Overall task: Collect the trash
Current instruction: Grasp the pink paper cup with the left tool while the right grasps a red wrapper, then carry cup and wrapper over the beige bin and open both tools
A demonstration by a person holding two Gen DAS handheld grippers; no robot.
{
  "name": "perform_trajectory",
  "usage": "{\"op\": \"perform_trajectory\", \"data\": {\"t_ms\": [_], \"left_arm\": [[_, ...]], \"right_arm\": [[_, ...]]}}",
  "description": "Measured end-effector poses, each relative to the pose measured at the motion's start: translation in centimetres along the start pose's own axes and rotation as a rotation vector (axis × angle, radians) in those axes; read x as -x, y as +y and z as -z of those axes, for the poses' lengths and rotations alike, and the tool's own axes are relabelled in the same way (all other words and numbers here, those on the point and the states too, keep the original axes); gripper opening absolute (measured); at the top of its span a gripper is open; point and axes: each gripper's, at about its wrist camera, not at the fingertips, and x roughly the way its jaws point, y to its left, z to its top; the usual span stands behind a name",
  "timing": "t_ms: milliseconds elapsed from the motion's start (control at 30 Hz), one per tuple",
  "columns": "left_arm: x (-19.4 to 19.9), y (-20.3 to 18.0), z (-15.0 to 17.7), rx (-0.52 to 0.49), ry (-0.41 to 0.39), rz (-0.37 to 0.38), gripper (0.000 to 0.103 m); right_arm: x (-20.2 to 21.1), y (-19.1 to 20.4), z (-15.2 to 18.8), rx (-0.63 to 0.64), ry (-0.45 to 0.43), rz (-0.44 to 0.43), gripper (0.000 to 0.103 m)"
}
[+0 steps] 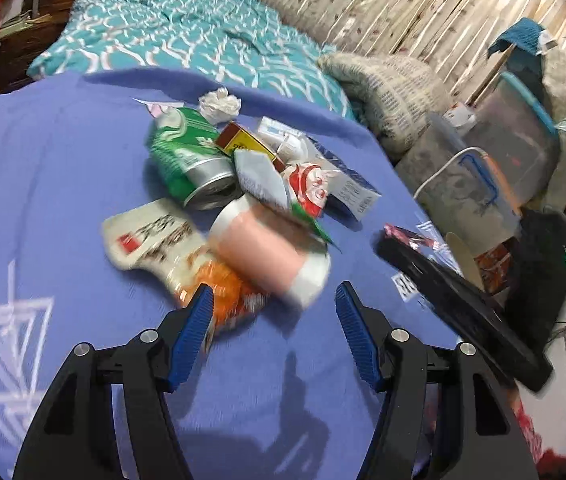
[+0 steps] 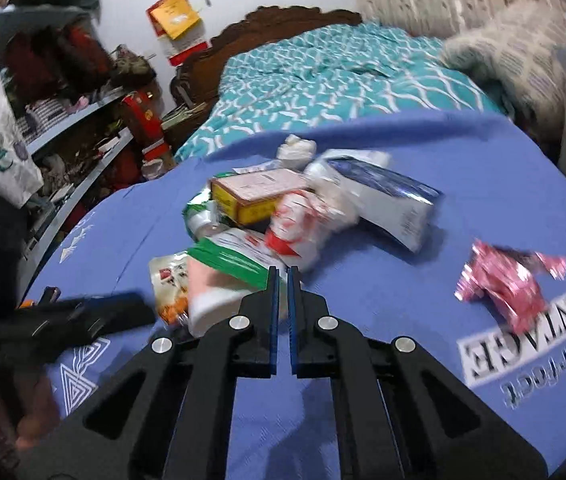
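A pile of trash lies on the blue cloth (image 1: 63, 200): a green can (image 1: 191, 156), a pink-and-white cup (image 1: 271, 256) on its side, a white and orange snack bag (image 1: 171, 248), a red-yellow box (image 1: 243, 144), a crumpled tissue (image 1: 219, 104) and wrappers. My left gripper (image 1: 275, 300) is open just short of the cup, empty. My right gripper (image 2: 283, 276) is shut and empty, near the cup (image 2: 219, 292) and a green-striped packet (image 2: 235, 260). A pink foil wrapper (image 2: 507, 280) lies apart to the right. The left gripper shows in the right wrist view (image 2: 83, 312).
A teal patterned quilt (image 1: 187, 36) lies beyond the cloth. Clear storage bins (image 1: 515, 152) and a folded blanket (image 1: 387, 88) stand at the right. Cluttered shelves (image 2: 83, 120) stand to the left of the bed. The wooden headboard (image 2: 267, 24) is at the back.
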Motion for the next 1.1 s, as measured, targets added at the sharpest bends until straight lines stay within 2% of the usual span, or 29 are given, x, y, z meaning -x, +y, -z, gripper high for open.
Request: {"op": "perform_trajectory", "data": {"t_ms": [67,233,300,433,533,667,700,733,767,800,833,900,967,1000,1100], "left_arm": [[-1.6,0.1,-1.3,0.012,0.022,-0.042,0.060],[-4.2,0.6,-3.0,0.052,0.070,-0.043,0.059],[-5.1,-0.3,-2.6,0.047,0.096,-0.032,0.054],[-5.8,-2.5,-1.4,0.003,0.095,-0.032,0.036],[-5.6,-4.1,-0.6,-0.031,0.083,-0.012,0.028],[-4.4,-6.4,0.7,-0.082,0.073,0.028,0.024],[-4.0,-7.0,1.3,-0.094,0.080,0.050,0.023],[-3.7,-7.4,1.8,-0.102,0.085,0.064,0.023],[-3.3,-7.7,2.5,-0.110,0.091,0.076,0.023],[-3.1,-7.9,3.0,-0.112,0.100,0.083,0.023],[-2.9,-8.0,3.7,-0.112,0.113,0.095,0.023],[-2.4,-8.2,4.7,-0.124,0.120,0.107,0.023],[-2.0,-8.4,5.1,-0.136,0.124,0.109,0.023],[-1.9,-8.6,5.2,-0.140,0.127,0.109,0.023],[-2.0,-8.9,5.4,-0.150,0.122,0.099,0.023]], "right_arm": [[1.7,-1.1,0.6,-0.033,-0.027,-0.006,0.006],[3.8,-1.8,1.4,-0.040,-0.064,-0.025,0.009],[3.6,-2.4,1.5,-0.065,-0.067,-0.028,0.009],[2.1,-4.2,2.2,-0.144,-0.036,-0.023,0.009],[3.1,-6.8,3.3,-0.218,-0.070,0.006,0.009],[5.1,-11.1,4.7,-0.335,-0.111,0.049,0.012],[5.5,-11.9,4.8,-0.348,-0.115,0.065,0.020],[5.8,-12.8,4.8,-0.362,-0.118,0.085,0.048],[6.2,-13.6,4.6,-0.376,-0.124,0.106,0.070],[6.6,-14.2,4.5,-0.390,-0.147,0.114,0.089],[7.1,-14.7,4.3,-0.399,-0.181,0.117,0.089],[7.2,-14.9,3.4,-0.373,-0.177,0.123,0.088],[6.3,-15.0,2.2,-0.328,-0.144,0.153,0.080],[5.8,-15.1,1.8,-0.315,-0.128,0.154,0.073],[2.9,-16.5,1.1,-0.354,-0.041,0.116,0.058]]}}
